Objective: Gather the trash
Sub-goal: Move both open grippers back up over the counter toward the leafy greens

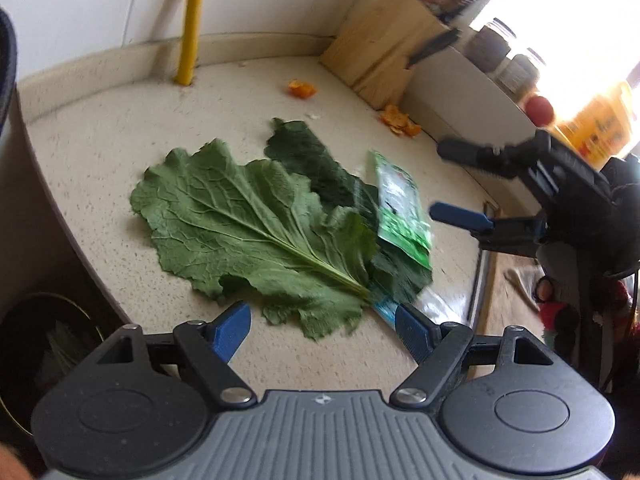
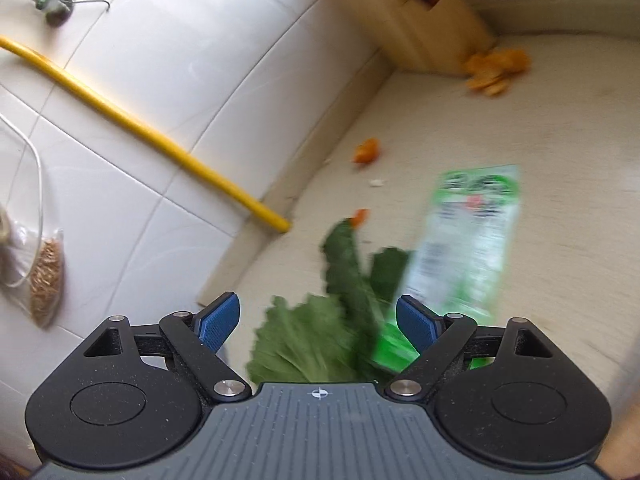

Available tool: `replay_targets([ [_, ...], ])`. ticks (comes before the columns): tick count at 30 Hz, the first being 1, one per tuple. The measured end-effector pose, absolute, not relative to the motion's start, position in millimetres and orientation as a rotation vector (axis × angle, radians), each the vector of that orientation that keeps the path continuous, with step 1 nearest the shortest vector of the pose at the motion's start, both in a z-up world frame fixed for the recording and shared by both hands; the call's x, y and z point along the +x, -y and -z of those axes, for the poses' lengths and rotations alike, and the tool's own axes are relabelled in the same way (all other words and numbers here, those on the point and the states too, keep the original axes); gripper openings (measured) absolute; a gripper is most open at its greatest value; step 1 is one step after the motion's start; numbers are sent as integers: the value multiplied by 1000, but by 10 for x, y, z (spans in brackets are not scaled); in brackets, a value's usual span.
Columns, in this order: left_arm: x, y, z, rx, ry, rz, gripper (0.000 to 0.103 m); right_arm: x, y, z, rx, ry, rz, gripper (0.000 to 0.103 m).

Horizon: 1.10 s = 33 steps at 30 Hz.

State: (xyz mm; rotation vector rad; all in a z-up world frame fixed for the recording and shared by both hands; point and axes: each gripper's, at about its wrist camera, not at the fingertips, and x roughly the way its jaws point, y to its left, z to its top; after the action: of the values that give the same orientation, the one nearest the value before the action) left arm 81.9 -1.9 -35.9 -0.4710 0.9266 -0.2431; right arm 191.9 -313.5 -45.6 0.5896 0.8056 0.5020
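The left gripper [image 1: 322, 330] hangs with its blue fingers spread wide and empty just above the near edge of a big green leaf [image 1: 256, 232] lying flat on the speckled counter [image 1: 100, 148]. Just right of that leaf, partly over a darker leaf [image 1: 308, 160], lies a green-and-white wrapper [image 1: 402, 204] — ahead of the right gripper [image 2: 318, 322], likewise parted and holding nothing. Farther off, orange peel scraps [image 1: 302, 89] lie near a wooden knife block [image 1: 376, 52] — a yellow hose [image 1: 190, 20] rises at the far left.

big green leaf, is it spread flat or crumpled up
Spread flat: the big green leaf lies open on the counter, veins and midrib showing, edges only slightly wavy.
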Motion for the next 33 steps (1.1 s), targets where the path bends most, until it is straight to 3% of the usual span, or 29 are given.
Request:
replay_targets([
  [9, 1009, 12, 507, -510, -950, 239, 75, 2322, 3111, 632, 584, -896, -380, 90],
  [20, 1202, -28, 508, -494, -953, 234, 77, 2238, 3258, 454, 422, -840, -295, 90],
  [33, 1531, -280, 116, -385, -824, 192, 77, 2371, 2644, 540, 315, -933, -510, 90],
])
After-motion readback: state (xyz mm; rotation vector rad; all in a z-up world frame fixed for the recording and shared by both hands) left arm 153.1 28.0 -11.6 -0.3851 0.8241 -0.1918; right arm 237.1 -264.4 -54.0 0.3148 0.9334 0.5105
